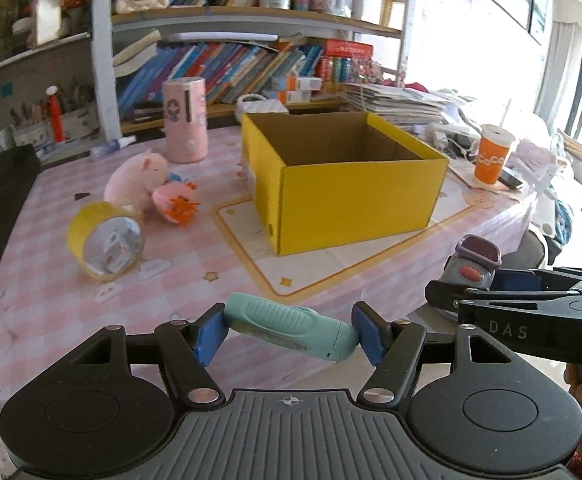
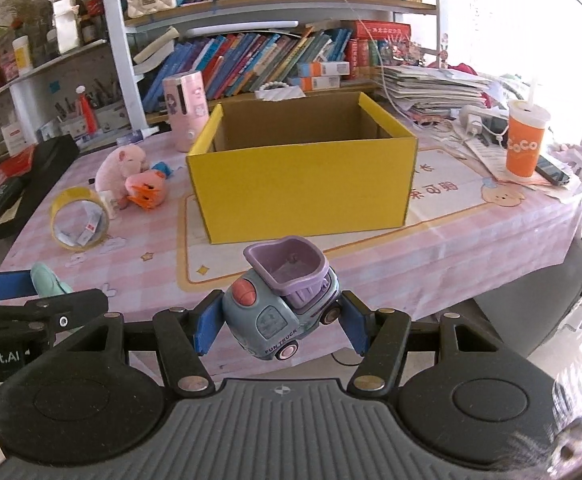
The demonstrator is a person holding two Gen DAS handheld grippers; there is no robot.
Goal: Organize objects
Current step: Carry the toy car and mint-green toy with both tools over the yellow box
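My left gripper (image 1: 289, 332) is shut on a mint-green handheld gadget (image 1: 291, 330) and holds it above the near table edge. My right gripper (image 2: 277, 320) is shut on a blue toy truck with a purple bucket (image 2: 281, 300), also near the front edge; the truck also shows in the left wrist view (image 1: 473, 266). An open yellow cardboard box (image 1: 347, 184) (image 2: 303, 172) stands in the middle of the table, its inside looking empty. A roll of yellow tape (image 1: 105, 240), a pink plush pig (image 1: 137, 178) and a pink-orange plush toy (image 1: 175, 202) lie left of the box.
A pink cylindrical device (image 1: 185, 120) stands behind the plush toys. An orange cup with a straw (image 2: 525, 144) and a phone (image 2: 551, 170) sit at the right. Paper stacks (image 2: 435, 88) and a bookshelf (image 2: 251, 52) line the back. The pink checked tablecloth (image 1: 91, 320) covers the table.
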